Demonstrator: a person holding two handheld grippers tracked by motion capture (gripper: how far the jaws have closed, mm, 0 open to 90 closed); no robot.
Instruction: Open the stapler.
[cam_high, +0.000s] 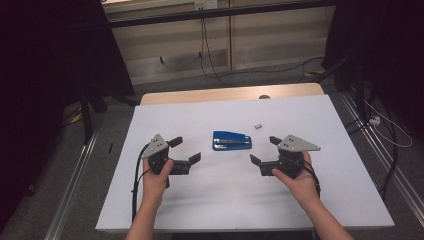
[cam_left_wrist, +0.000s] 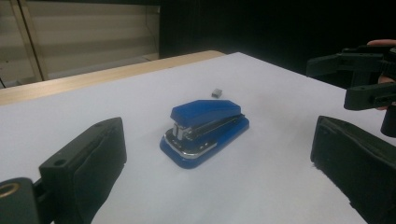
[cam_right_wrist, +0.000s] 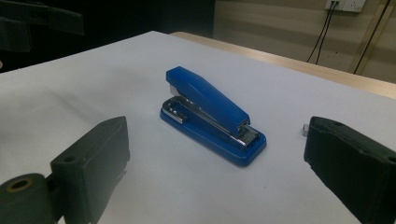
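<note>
- Blue stapler (cam_high: 231, 140) flat on the white tabletop (cam_high: 320, 200), near the middle, closed, not held by anything.
- Between the two tools, a bit farther from the person than both.
- Left tool (cam_high: 184, 150) in the left hand (cam_high: 156, 177), jaws wide apart, nothing between them.
- Well apart from the stapler, jaws pointing toward it from the left.
- Right tool (cam_high: 263, 149) in the right hand (cam_high: 295, 180), jaws wide apart too, nothing between them.
- Also apart from the stapler, jaws pointing toward it from the right.
- Grey three-cornered plate on top of each tool.
- Black cable hanging from the left tool, down past the arm and off the near edge.
- Small grey block (cam_high: 258, 126) on the tabletop, just past the stapler and a little to the right, not touching it.
- In the left gripper view: stapler (cam_left_wrist: 204, 130) between the two black jaws but farther off, silver metal end facing the camera, small block (cam_left_wrist: 216, 93) behind it, right tool (cam_left_wrist: 364, 77) at the far right edge.
- In the right gripper view: stapler (cam_right_wrist: 211, 114) lying slantwise, blue top over a silver middle and a blue base, small block (cam_right_wrist: 305, 129) peeking out beside the right-side jaw.
- Light wood edge at the far side of the tabletop, wall and dark cables behind it.
</note>
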